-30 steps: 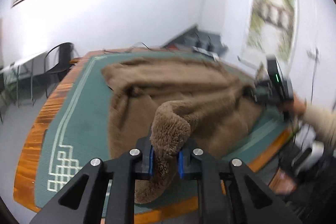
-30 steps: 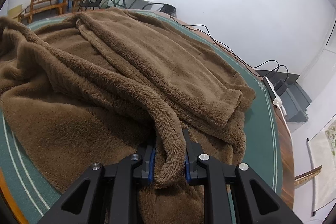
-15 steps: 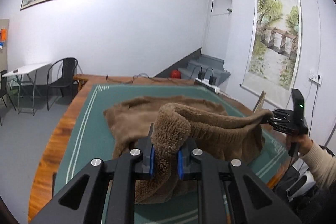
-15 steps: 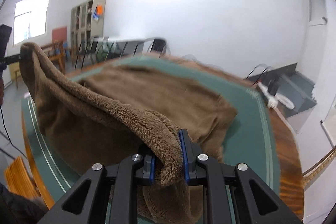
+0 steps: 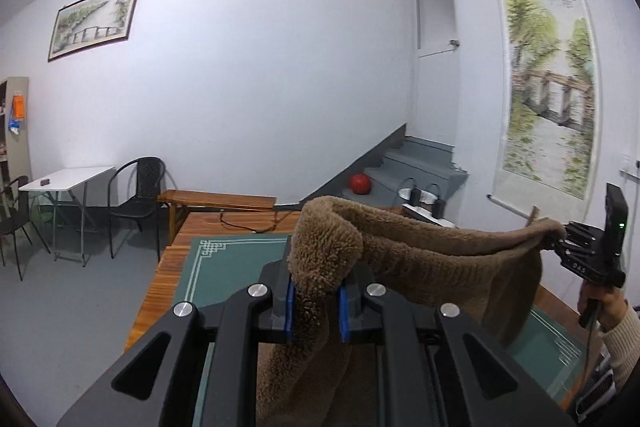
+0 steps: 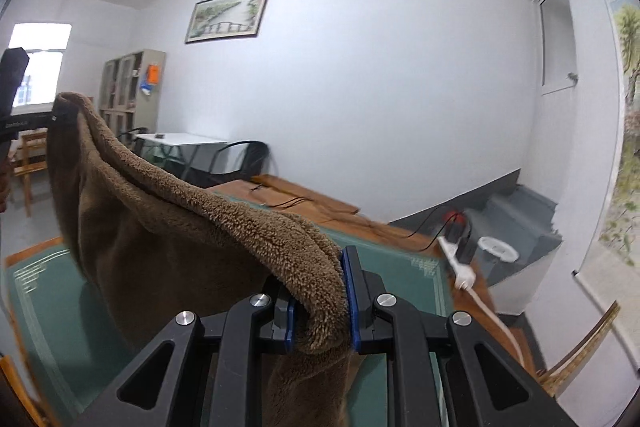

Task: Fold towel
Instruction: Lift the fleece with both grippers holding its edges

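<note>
The fluffy brown fleece towel (image 5: 420, 263) hangs in the air above the table, stretched by its top edge between the two grippers, with the rest of the cloth drooping in a slack curve below that edge and falling toward the green felt table mat with pale line borders (image 5: 224, 267). The left gripper (image 5: 316, 303) is held roughly level, facing forward over the table, and its two blue-padded black fingers (image 5: 289, 307) are clamped on a bunched corner of the towel that bulges up above them. In the right wrist view the right gripper (image 6: 318, 319) is likewise level, its blue pads (image 6: 349, 303) pressed onto the other bunched corner, with the towel's edge rising away to the left gripper at the far left of that picture. Seen from the left wrist camera, the right gripper sits at the right edge, carried by a hand (image 5: 600, 303) in a cream knitted sleeve (image 5: 624, 339); white letters that look like "DAS" show on its black body and a small green light glows on the upright black unit above it. White lettering on the left gripper's body in the right wrist view is too small to read. The mat lies on a wooden table with an orange-brown plank rim (image 5: 160, 287). A white power strip with black plugs (image 6: 460, 259) rests on the table's far right edge.
</note>
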Demonstrator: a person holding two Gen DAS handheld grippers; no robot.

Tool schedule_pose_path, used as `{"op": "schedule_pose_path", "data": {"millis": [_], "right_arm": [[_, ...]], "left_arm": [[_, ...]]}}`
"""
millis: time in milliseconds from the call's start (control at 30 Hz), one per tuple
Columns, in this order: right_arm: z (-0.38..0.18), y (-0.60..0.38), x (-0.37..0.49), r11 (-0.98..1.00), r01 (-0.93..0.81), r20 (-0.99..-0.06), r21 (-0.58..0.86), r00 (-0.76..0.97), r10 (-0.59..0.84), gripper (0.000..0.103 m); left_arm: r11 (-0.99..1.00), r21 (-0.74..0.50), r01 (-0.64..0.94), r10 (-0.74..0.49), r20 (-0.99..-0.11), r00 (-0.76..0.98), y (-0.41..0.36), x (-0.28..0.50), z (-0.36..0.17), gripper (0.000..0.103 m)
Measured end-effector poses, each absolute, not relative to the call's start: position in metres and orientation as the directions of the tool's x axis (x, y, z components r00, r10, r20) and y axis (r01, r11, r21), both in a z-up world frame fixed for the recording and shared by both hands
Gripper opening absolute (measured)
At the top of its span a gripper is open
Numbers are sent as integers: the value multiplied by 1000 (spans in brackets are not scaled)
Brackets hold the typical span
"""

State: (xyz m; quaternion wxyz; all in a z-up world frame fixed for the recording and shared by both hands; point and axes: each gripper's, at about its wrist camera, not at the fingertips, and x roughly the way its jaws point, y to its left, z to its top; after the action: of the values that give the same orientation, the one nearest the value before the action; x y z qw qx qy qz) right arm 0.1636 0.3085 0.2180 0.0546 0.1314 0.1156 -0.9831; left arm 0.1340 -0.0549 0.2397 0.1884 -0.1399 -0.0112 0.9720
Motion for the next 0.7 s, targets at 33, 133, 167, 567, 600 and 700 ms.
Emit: {"op": "schedule_pose_path", "data": {"millis": [33,133,167,567,600,700], "right_arm": [[220,308,152,-968,129,-273,-213,-960,-68,20],[225,304,117,-969,105,-279,-223,-959,-40,20],[225,302,104,-969,100,-284,-227,-958,-32,20],[169,303,-42,-977,80,-456,-199,-890,20,20],[161,304,-50,-978,78,-472,-196,-881,24,20],[138,310,-76,-980,76,-530,-181,-847,33,20]], "left_arm": [[-932,-78,-355,362,-276,-890,-55,121,239,18],[-944,-84,-320,330,-308,-892,-54,83,233,18],[-947,-81,-311,320,-317,-893,-53,72,231,18],[-965,-125,-232,263,-502,-824,-50,-80,154,18],[-967,-121,-226,255,-519,-816,-48,-90,145,18],[-971,-108,-212,236,-566,-790,-42,-121,121,19]]}}
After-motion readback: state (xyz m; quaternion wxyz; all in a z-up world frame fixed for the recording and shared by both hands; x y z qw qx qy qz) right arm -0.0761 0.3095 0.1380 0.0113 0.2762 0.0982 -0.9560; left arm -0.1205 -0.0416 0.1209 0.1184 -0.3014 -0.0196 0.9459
